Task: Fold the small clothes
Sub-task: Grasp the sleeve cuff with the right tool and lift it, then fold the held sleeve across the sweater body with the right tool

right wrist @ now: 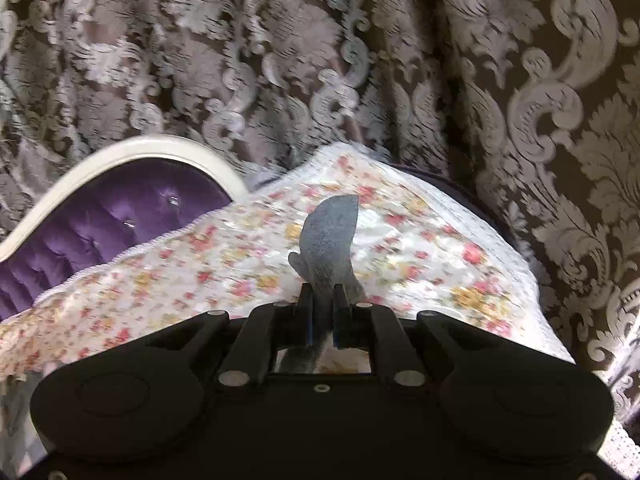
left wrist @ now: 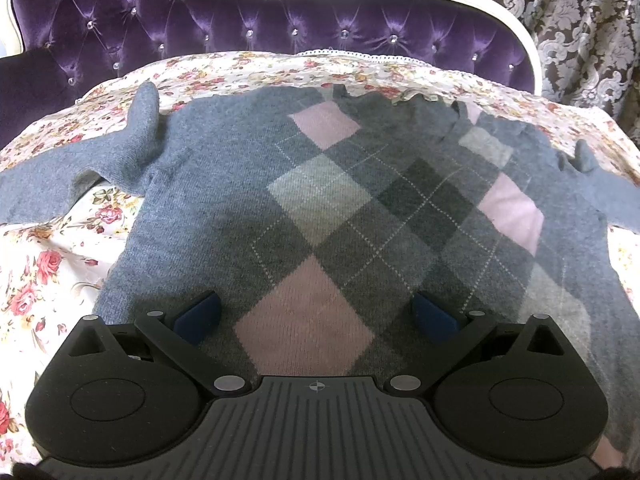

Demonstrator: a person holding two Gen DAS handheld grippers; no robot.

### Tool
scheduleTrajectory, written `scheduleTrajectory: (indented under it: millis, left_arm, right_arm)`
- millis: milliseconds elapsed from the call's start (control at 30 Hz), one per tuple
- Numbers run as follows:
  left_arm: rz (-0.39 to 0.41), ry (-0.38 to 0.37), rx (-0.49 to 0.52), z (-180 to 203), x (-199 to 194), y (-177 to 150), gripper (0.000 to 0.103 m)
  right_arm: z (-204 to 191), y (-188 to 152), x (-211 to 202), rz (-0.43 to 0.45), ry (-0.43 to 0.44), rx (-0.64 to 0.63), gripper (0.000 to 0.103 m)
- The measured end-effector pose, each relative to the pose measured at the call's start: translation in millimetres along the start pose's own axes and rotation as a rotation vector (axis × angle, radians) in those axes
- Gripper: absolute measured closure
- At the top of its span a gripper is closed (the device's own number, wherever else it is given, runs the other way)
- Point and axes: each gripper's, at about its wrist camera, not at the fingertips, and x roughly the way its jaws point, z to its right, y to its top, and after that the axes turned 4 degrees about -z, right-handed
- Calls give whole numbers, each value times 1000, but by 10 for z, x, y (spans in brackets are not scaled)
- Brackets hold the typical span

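Argyle sweater [left wrist: 360, 208] lies spread front-up on the floral bedspread [left wrist: 48, 280], filling the centre of the left wrist view; purple tufted headboard [left wrist: 240, 28] across the top of frame. Left hand-held gripper [left wrist: 316, 316] hovers over the lower pink diamond, jaws wide apart, holding nothing. Right hand-held gripper [right wrist: 323, 300] has its jaws closed down on a grey sleeve end [right wrist: 330, 236], which sticks up centre frame above the bedspread; view is motion-blurred.

Step judged: first sleeve fold, early in the task. Next move likely calls for carrying the sleeve inward across the body, laying it flat, then releasing without dragging the knit.
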Motion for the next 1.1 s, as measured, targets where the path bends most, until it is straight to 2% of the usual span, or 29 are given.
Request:
scheduleTrajectory:
  millis: [133,300,433,533,600,700,900,1000,1067,1100]
  left_arm:
    - [3,-5,-3,-7,-8,-5,0]
    - [7,-18,-4,-27,-29,-11,0]
    - [3,-49,-5,-74,-60,-6,1]
    - [-7,-83,-31,-154,-122,-6,1]
    - [-8,-116,-72,-260,-195,-15,1]
    - [11,-128,-113,-406,-312,-27,1]
    - [49,-122,-150,-657,-514,-6,1]
    - [63,-122,-168,-758,-558,31,1]
    - [69,-119,-172,-814,-578,70,1]
    - [74,-116,-172,-846,-588,91,1]
  right_arm:
    - [-505,193,-248,58,105,-76,89]
    - [-1461,335,-608,118,316,-204,89]
    - [-2253,198,-702,100,486,-301,89]
    - [-2844,-82,-640,45,598,-367,89]
    - [-3235,-351,-549,12,635,-445,89]
    - [-3713,-831,-332,-56,670,-534,89]
    - [-4267,-1793,25,-158,685,-664,88]
    - [-4324,-2099,17,-160,677,-705,77]
    - [-4218,-2145,-39,-158,683,-677,61]
    - [-4144,-2116,-71,-154,686,-651,57]
